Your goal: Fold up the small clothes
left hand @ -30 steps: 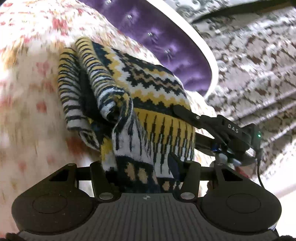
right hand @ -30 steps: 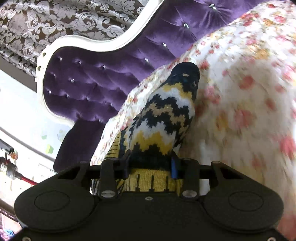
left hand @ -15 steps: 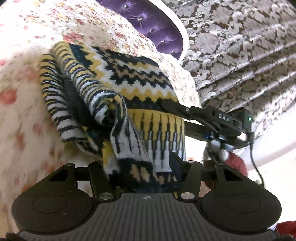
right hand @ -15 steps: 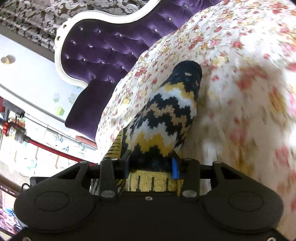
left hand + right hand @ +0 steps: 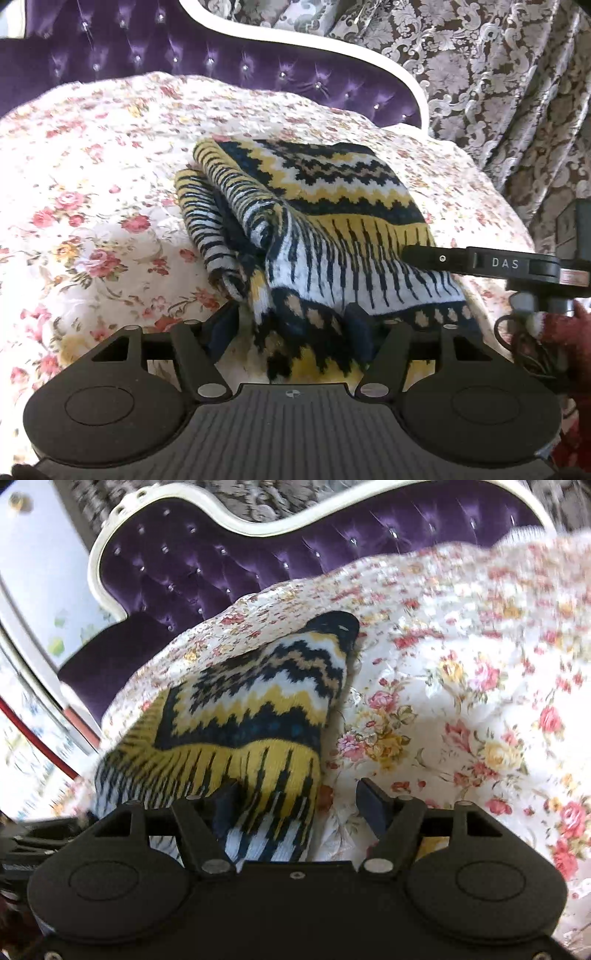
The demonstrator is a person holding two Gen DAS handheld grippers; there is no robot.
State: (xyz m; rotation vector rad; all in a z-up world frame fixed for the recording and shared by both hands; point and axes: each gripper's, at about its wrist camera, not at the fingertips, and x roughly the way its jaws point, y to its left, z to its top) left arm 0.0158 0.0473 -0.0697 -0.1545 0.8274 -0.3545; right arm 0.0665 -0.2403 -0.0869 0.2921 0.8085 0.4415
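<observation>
A knitted garment [image 5: 332,206] in yellow, navy and white zigzag lies folded on the floral bedspread [image 5: 92,184]. Its near edge sits between the fingers of my left gripper [image 5: 291,325], whose jaws are opening; a gap shows beside the left finger, so the pads do not press. In the right wrist view the same garment [image 5: 258,709] reaches between the fingers of my right gripper [image 5: 299,801]. Those jaws are opening too, and the right finger stands apart over bare bedspread [image 5: 461,701]. One right gripper finger [image 5: 424,256] rests on the garment's right side.
A purple tufted headboard [image 5: 147,48] with a white frame runs behind the bed, also in the right wrist view as the headboard [image 5: 221,554]. A patterned curtain [image 5: 498,74] hangs at the right. A hand in a red sleeve [image 5: 565,332] holds the right gripper.
Both grippers carried the garment across and it now lies on the bedspread. Both pairs of jaws have widened off the cloth. Both views have rolled level.
</observation>
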